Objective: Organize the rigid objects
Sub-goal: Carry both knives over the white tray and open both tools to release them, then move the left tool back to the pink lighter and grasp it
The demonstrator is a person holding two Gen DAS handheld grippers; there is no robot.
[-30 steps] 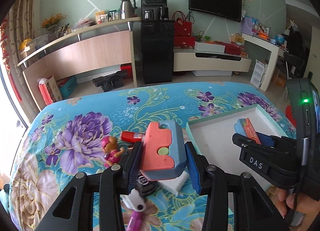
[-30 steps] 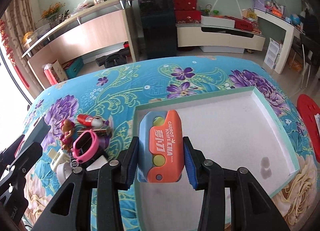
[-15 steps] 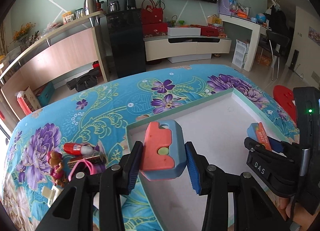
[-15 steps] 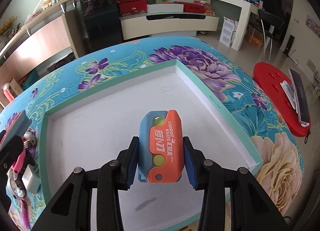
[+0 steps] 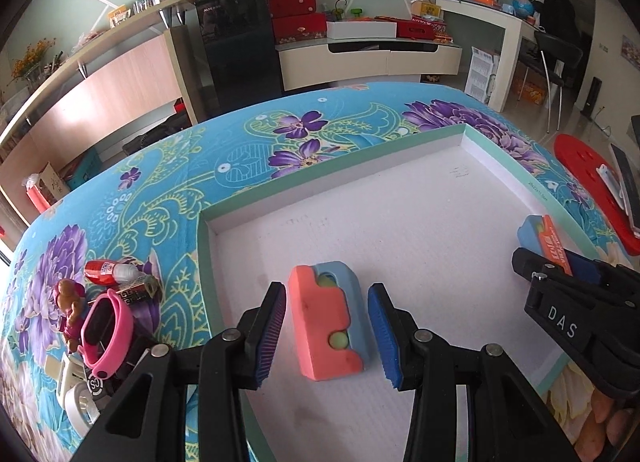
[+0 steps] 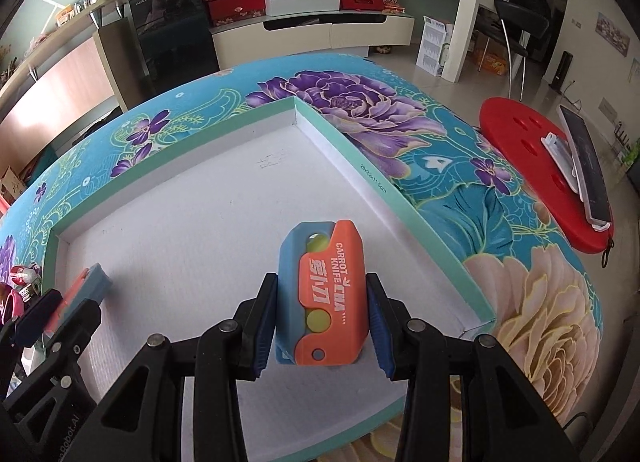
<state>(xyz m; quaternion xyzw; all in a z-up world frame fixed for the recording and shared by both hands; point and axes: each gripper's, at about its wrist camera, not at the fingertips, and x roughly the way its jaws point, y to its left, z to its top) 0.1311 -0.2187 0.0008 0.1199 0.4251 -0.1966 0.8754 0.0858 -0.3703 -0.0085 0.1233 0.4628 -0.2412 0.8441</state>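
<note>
Toy knives: one (image 5: 330, 326) lies in the tray (image 5: 360, 182) between the left hand-held gripper's (image 5: 327, 336) parted pads; the right hand-held gripper (image 6: 322, 326) clamps another (image 6: 322, 298) low over the tray. Beyond, clutter (image 5: 108, 302) on the table awaits sorting.

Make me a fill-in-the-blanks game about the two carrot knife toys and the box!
1. The left gripper is ______, with gaps on both sides of its toy.
2. That toy lies inside the ______ box.
3. The right gripper is shut on a toy printed with the words "CARROT ______".
4. The watch left of the box, outside it, is ______ in colour.

Missing words: open; white; KNIFE; pink
</note>
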